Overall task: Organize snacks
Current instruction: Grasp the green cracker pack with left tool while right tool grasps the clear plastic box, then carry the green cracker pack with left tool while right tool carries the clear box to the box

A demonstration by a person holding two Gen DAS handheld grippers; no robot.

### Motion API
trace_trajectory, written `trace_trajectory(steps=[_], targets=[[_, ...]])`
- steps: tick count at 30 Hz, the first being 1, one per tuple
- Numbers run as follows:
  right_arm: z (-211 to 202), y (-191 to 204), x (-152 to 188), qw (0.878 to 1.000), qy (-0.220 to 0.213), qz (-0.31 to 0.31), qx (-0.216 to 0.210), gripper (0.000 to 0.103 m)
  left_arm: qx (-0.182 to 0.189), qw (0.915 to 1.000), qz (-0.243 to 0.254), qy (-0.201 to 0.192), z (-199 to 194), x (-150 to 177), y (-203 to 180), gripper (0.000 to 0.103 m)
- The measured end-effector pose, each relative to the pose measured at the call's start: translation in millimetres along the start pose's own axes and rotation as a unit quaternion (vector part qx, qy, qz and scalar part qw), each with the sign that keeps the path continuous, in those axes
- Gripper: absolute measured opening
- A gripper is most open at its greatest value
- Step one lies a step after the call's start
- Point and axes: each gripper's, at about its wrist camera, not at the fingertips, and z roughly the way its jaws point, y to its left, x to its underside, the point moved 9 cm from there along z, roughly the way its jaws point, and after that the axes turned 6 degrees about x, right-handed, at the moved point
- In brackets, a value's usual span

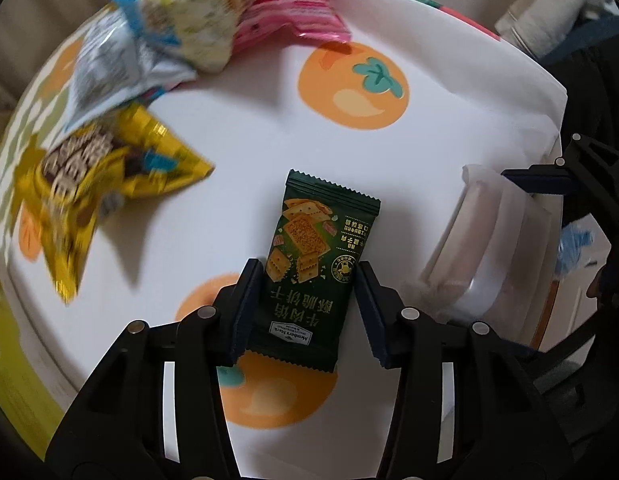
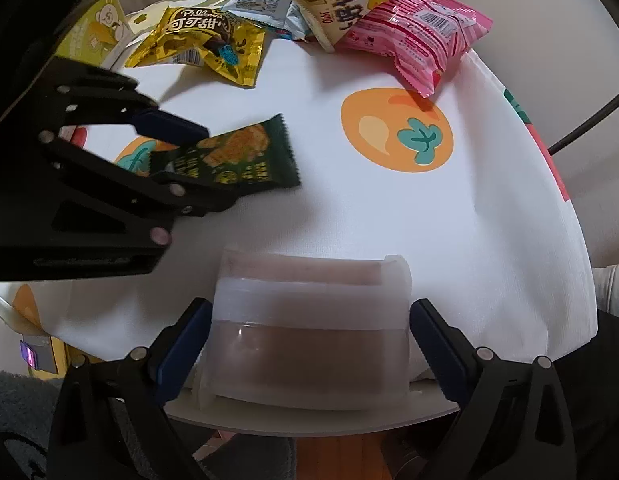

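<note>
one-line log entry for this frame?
left gripper: shut on green cracker packet | right gripper: open, straddling clear plastic box | other snacks: piled at far edge

A home living area: round table (image 2: 489, 216) with fruit-print cloth, snack packets (image 2: 413, 40), beige sofa (image 1: 37, 8) behind.
</note>
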Motion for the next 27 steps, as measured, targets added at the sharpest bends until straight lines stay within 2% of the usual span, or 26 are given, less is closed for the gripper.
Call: trace_trajectory(steps=[5,6,8,12,20,27], targets=[[4,4,1,1.0,-0.002,-0.014,0.001,0.096,-0.004,0.9996,-0.028,-0.004,-6,15,2,0.043],[5,5,1,1.0,-0.002,-0.017,0.0,0.088,-0.006,0.9995,-0.03,-0.004,-6,16,1,0.043],[11,9,6,1.0,-0.003,-0.019,-0.003,0.085,-0.009,0.9992,-0.038,-0.005,-7,18,1,0.043],[9,13,9,0.999,-0.015,-0.027,-0.005,0.073,-0.004,0.9982,-0.06,-0.008,-5,21,-1,0.043],[-3,2,-6,0.999,-0.046,-0.024,-0.004,0.071,-0.006,0.9936,-0.108,-0.031,-29,35,14,0.043],[-39,-7,-32,0.996,-0.088,-0.015,-0.008,0.071,-0.03,0.9842,-0.149,-0.091,-85,25,19,0.043]])
